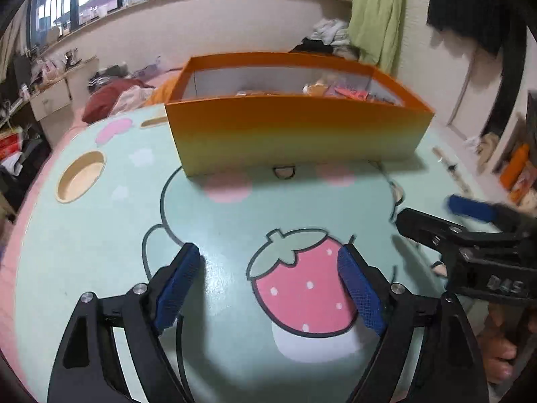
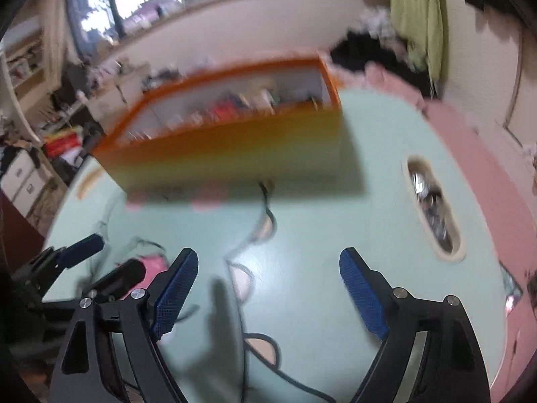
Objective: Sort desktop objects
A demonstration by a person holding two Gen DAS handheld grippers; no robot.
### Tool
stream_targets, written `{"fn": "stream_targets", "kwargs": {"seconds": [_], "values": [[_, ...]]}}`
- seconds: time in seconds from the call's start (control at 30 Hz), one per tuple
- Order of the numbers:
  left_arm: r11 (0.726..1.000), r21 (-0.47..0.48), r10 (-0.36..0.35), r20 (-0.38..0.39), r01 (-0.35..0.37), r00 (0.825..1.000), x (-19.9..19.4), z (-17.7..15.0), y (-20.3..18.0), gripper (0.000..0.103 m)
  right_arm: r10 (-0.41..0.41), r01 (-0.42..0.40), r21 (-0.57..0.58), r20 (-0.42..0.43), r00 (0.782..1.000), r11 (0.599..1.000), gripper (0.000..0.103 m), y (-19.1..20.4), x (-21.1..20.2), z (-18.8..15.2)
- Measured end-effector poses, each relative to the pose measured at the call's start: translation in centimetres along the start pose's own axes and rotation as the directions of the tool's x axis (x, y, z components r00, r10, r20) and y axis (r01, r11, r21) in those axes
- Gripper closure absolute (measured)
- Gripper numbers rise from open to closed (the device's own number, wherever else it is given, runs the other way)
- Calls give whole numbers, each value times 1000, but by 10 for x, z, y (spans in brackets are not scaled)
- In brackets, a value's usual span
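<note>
The left gripper (image 1: pixel 268 285) is held spread and empty above the strawberry print on the mint-green cartoon-printed counter (image 1: pixel 100 235), and the right gripper (image 2: pixel 268 288) is likewise spread and empty just beside it. Bare counter is seen between both grippers and the orange-to-yellow cardboard box (image 1: pixel 295 134), set near the far edge. Small sorted items (image 1: pixel 335 91), blurred, are seen inside it.
</note>
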State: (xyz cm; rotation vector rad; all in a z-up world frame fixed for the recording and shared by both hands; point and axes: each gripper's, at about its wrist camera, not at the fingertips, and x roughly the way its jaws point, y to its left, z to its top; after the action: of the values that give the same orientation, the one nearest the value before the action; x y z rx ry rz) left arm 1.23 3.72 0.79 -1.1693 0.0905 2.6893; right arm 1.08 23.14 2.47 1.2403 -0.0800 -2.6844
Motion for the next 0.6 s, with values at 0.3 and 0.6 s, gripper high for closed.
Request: {"fn": "stream_targets", "kwargs": {"seconds": [0.3, 0.6], "values": [[1000, 21, 10, 1, -10, 1000, -2, -6, -9, 0, -57, 58, -49, 20, 998, 997, 0, 6, -2, -10], [999, -11, 33, -26, -34, 999, 4, 0, 1, 0, -103, 103, -41, 7, 995, 994, 0, 5, 7, 4]]}}
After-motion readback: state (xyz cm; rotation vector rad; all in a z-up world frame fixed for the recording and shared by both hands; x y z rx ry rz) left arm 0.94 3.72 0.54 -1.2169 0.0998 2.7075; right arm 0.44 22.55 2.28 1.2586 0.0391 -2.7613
